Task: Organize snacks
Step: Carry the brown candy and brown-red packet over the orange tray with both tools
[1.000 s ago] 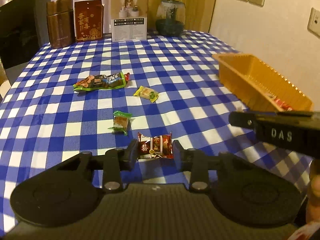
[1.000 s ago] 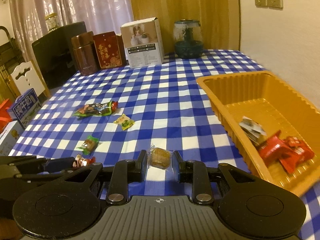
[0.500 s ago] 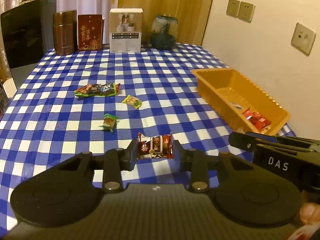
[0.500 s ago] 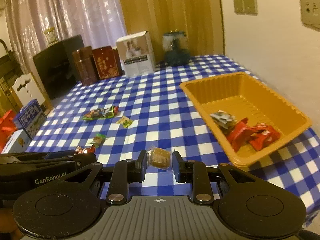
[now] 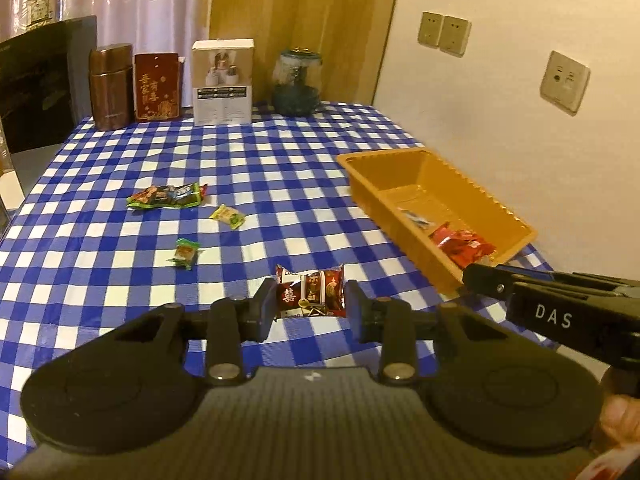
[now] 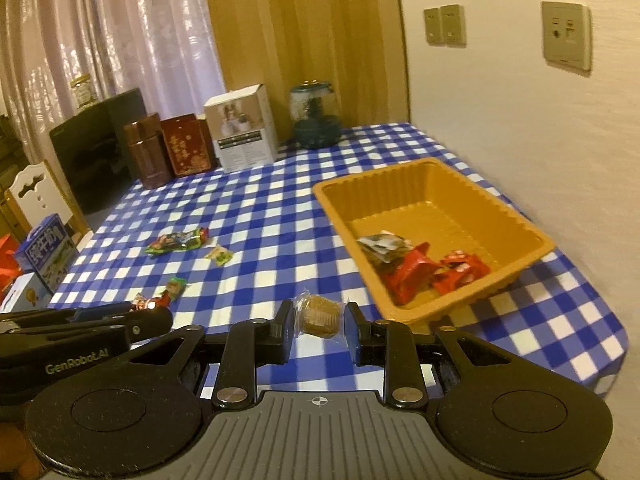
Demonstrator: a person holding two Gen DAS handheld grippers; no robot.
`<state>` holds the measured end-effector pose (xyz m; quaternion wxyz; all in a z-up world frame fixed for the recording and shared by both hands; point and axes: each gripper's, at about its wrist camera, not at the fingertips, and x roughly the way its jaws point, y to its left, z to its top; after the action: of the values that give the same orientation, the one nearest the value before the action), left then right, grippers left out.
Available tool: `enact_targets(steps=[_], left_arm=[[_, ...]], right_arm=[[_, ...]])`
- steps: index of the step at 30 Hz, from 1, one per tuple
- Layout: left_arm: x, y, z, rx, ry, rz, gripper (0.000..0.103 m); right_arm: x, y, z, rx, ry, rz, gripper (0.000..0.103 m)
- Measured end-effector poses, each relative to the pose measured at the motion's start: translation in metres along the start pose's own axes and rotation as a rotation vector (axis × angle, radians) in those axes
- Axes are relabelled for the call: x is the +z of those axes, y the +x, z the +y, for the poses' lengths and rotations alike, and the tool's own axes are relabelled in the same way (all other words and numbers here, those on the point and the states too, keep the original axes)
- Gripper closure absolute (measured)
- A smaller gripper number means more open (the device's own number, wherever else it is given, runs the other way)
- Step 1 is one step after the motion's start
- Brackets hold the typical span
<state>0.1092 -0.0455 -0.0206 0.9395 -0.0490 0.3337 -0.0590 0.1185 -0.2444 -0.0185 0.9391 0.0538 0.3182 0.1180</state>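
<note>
Few red packs already in orange tray (image 6: 532, 236). Left tool (image 5: 310, 306) holds red-brown packet (image 5: 310, 292), right tool (image 6: 318, 330) holds wrapped cake (image 6: 320, 316); 3 snacks left of tray remain.

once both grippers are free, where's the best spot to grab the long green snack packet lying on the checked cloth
Grip the long green snack packet across its narrow middle, coming straight down from above. It lies flat on the blue and white checked tablecloth, its long axis running left to right in the left wrist view, so the short width probably suits the gripper best. The small yellow wrapped candy lies apart, leaving room to descend.
</note>
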Motion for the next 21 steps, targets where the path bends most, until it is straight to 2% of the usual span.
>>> enact_targets(steps=[21], left_arm=[[0.019, 0.018, -0.065, -0.092, 0.076, -0.005, 0.070]], right_arm=[[0.012, -0.017, -0.071, -0.119, 0.085, -0.011, 0.076]])
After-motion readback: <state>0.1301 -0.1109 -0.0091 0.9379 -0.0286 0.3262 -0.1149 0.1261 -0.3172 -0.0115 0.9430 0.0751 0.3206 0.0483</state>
